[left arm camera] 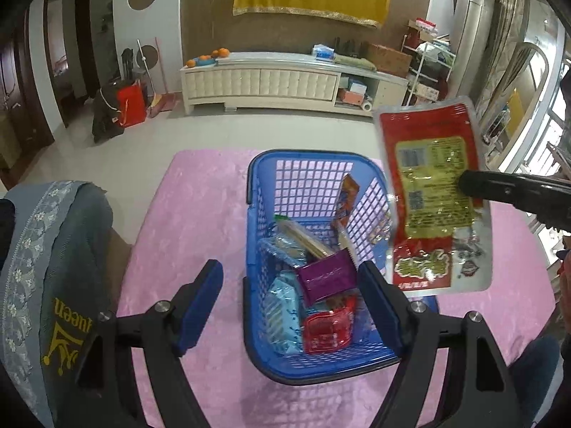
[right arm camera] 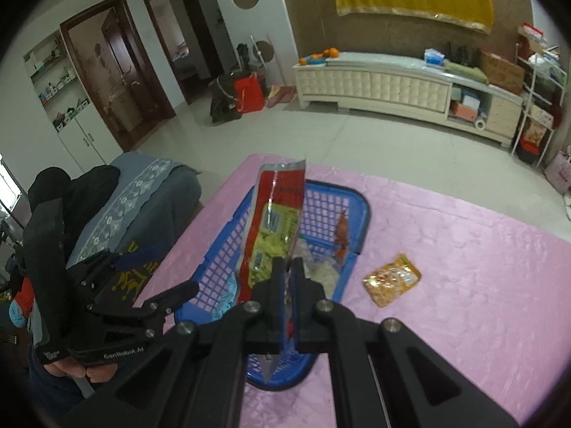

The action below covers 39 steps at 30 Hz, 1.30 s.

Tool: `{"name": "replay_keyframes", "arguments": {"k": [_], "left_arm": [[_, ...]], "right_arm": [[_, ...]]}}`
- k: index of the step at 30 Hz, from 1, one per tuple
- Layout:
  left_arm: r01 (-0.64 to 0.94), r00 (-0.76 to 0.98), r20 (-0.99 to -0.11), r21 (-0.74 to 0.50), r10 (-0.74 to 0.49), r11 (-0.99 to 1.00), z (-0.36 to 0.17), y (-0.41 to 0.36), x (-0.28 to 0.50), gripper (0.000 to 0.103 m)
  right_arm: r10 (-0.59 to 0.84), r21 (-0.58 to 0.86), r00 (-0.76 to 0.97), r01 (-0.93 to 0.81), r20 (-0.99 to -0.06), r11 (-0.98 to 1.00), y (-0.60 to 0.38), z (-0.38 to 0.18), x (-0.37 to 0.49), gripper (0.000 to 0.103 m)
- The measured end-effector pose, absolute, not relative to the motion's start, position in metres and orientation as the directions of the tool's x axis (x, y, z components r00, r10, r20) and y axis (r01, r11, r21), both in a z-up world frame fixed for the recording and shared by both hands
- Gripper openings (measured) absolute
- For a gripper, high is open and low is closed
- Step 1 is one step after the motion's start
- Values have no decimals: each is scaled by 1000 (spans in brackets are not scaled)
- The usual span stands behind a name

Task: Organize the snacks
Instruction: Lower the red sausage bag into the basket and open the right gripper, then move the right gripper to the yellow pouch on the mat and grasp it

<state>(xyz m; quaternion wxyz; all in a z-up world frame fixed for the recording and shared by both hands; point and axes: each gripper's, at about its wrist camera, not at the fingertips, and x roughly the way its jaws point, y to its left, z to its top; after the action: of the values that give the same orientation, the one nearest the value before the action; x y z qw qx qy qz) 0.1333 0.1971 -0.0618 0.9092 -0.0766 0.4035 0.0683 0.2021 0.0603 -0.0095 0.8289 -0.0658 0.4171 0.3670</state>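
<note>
Pink-covered bench (left arm camera: 200, 214) carries a blue basket (left arm camera: 257, 185) of snacks.
Right hand-held gripper (right arm camera: 288, 267) pinches a red-and-yellow packet (left arm camera: 433, 192) above the basket; left hand-held gripper (left arm camera: 291, 297) hangs spread, apparently empty. An orange pouch (right arm camera: 392, 279) lies beside the basket.

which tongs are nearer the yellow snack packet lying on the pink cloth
Right. The right tongs hold a red packet over the basket, beside the yellow packet; the left tongs sit across the basket.

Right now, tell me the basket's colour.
Blue, a lattice-walled plastic basket; the left wrist view shows it best.
</note>
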Motion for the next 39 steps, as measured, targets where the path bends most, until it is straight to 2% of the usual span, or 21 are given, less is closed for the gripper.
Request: {"name": "replay_keyframes", "arguments": {"k": [10,22,23,24,25,26,27,34,39], "left_arm": [[-185,655,-752,-65,74,981,-72,206,145,76],[-195,651,-755,-66,79,979,-74,214,154,76],[-197,646,-759,-65,80,978,-74,213,154,76],[-196,643,-762,-63,80,978,-74,212,154,76],[-196,641,-763,-61,81,979,-72,209,154,76],[-197,638,-765,-57,84,979,-71,208,153,76],[-195,635,-767,-50,87,980,-70,205,153,76],[-174,648,-758,-54,73,983,-53,184,150,76],[-162,647,-760,-56,64,985,-43,168,155,76]], "right_arm": [[501,185,336,-655,-797,733,92,-44,227,6],[472,167,311,-664,-825,729,113,-65,252,7],[466,155,324,-662,-823,733,112,-65,251,10],[459,144,336,-657,-823,740,111,-64,251,22],[449,129,354,-651,-821,748,109,-62,250,45],[448,120,371,-646,-814,754,105,-58,249,58],[453,120,382,-644,-805,755,101,-54,247,77],[459,97,429,-640,-778,762,68,-25,236,85],[425,80,449,-608,-786,790,39,-16,240,86]]}}
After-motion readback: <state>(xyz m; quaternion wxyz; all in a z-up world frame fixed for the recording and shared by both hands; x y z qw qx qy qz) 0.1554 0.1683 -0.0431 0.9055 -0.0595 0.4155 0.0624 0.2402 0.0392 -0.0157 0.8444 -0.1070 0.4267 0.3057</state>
